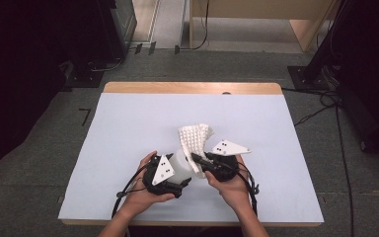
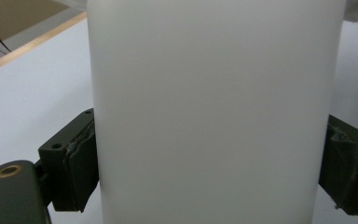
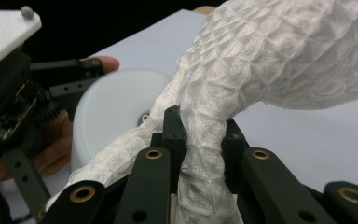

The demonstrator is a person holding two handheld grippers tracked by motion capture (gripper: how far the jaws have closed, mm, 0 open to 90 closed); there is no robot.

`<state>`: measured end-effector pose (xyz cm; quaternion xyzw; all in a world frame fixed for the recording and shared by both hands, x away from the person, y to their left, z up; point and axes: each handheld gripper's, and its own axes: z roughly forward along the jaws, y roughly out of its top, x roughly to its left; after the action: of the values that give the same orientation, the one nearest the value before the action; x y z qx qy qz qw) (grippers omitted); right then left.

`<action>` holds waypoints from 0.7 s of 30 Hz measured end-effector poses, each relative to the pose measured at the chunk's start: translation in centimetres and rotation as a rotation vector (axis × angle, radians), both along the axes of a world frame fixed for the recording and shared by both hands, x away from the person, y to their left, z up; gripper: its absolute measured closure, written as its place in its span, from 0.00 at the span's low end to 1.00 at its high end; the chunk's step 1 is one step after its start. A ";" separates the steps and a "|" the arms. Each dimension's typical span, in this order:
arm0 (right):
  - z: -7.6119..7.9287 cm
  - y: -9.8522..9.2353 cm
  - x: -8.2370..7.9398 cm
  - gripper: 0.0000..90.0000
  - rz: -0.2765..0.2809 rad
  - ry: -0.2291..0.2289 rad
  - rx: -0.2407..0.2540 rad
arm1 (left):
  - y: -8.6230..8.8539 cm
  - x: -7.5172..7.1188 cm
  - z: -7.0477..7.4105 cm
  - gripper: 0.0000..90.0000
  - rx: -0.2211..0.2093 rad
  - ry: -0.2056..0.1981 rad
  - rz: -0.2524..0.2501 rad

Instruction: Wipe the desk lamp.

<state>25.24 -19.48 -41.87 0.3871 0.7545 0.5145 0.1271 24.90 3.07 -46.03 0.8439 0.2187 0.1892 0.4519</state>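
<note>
- Left gripper [image 1: 181, 183] clamps a white cylindrical plastic bottle [image 1: 181, 160] between both pads, near the table's [image 1: 128, 123] near edge.
- Right gripper [image 3: 199, 135] pinches a white waffle-textured cloth [image 1: 195, 137], bunched just right of the bottle and touching it.

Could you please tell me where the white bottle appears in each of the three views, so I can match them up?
High view: the bottle lies low in the middle, between the two grippers.
Left gripper view: it fills the centre, clamped between the jaws.
Right gripper view: its round end sits left of centre, behind the cloth.
Shared landmark: the pale table top.
</note>
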 end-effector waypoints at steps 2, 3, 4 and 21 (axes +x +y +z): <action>0.5 -0.3 -0.3 0.88 0.052 0.002 -0.023 | 0.5 0.5 0.0 0.10 -0.036 0.044 0.011; 0.7 -0.3 -0.5 0.88 0.080 0.001 -0.012 | 0.5 0.5 0.0 0.10 -0.041 0.049 0.013; 1.0 -0.1 -0.7 0.88 0.126 -0.012 0.010 | 0.5 0.4 0.0 0.10 -0.033 0.040 0.011; 1.2 0.4 -0.7 0.88 0.139 -0.003 0.024 | 0.4 0.1 0.0 0.10 -0.018 0.022 0.005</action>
<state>24.58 -19.06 -40.63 0.3346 0.7732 0.5315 0.0876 24.97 3.45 -45.99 0.8413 0.2273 0.1793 0.4565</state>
